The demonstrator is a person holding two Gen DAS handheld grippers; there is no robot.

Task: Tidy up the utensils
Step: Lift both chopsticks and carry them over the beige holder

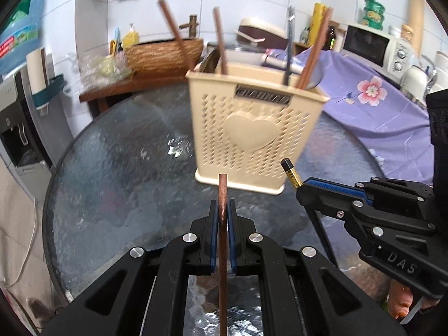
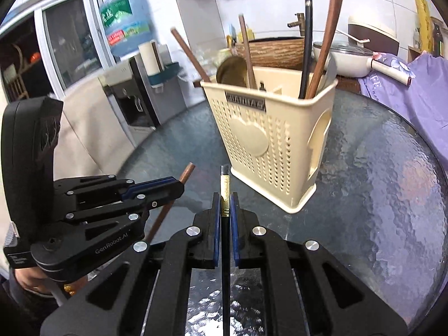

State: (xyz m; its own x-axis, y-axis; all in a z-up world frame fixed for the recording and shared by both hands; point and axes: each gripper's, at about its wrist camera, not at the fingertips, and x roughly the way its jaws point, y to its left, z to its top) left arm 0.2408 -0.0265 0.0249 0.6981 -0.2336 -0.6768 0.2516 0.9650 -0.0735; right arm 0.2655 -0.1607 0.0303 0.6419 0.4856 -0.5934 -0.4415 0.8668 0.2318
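Kitchen clutter rings the round glass surface (image 1: 112,168), where the cream holder (image 1: 252,128) stands upright with chopsticks and spoons already leaning inside — plainly where the rest belong. Left tongs (image 1: 223,212) are clamped on a brown chopstick (image 1: 223,190), its end pointing toward the holder. Right tongs (image 2: 224,210), just beside them, grip a black chopstick (image 2: 224,179) with a gold band — both held short of the rim, not yet dropped in.
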